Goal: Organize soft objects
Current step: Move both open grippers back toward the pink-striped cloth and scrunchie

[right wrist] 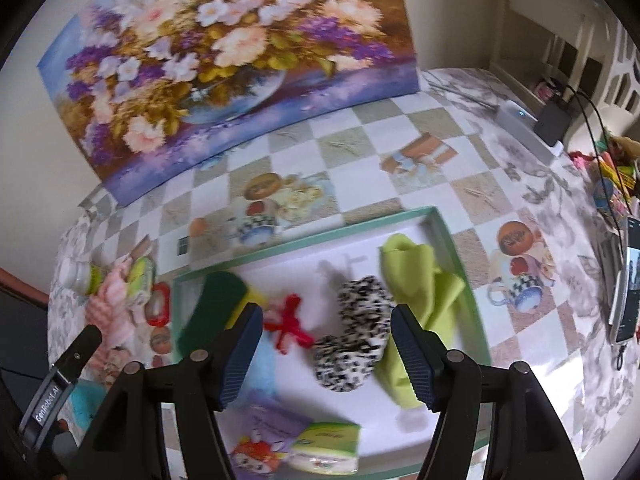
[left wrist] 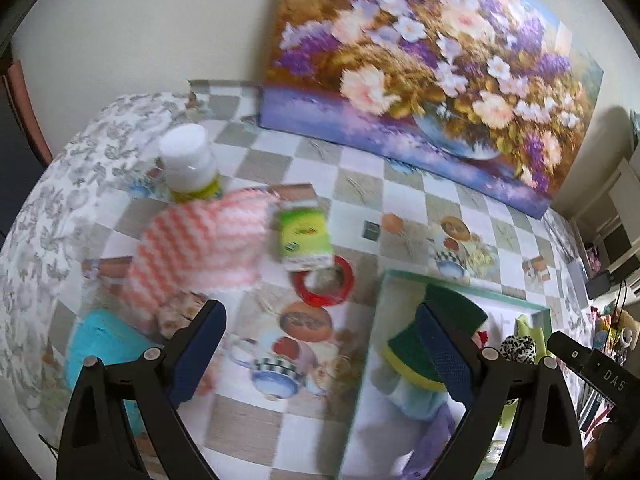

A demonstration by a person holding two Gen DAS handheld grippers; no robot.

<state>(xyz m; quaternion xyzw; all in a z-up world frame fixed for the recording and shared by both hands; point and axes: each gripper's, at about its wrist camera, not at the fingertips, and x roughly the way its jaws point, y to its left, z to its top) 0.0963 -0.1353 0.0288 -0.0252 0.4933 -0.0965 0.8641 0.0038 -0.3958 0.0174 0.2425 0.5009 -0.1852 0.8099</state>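
A: Cloth first, I'd say. The pink-and-white cloth (left wrist: 200,240) lies crumpled on the tablecloth (left wrist: 360,184), outside the tray (left wrist: 468,283), against a white-capped bottle (left wrist: 188,164) and touching a green packaged sponge (left wrist: 306,236).

B: How will it handle?

A: Light and limp, probably, with a waffled weave that should give the pads some bite. I'd pinch a raised fold near the middle; a corner would let it trail over the red ring (left wrist: 324,284) beside it.

B: And the grippers?

A: Both stand spread, nothing between the pads. The left gripper (left wrist: 320,340) hovers over bare tablecloth near the cloth; the right gripper (right wrist: 326,344) sits above the tray.

B: What's already inside?

A: 1 green scouring sponge (right wrist: 212,308), springy with a coarse face; 1 fuzzy black-and-white pair of socks or similar (right wrist: 356,340), too blurred to be sure; 1 lime cloth (right wrist: 416,300), thin and smooth; a red yarn bow (right wrist: 292,328).

B: The bottle?

A: Hard plastic, so I'd judge it stays out.
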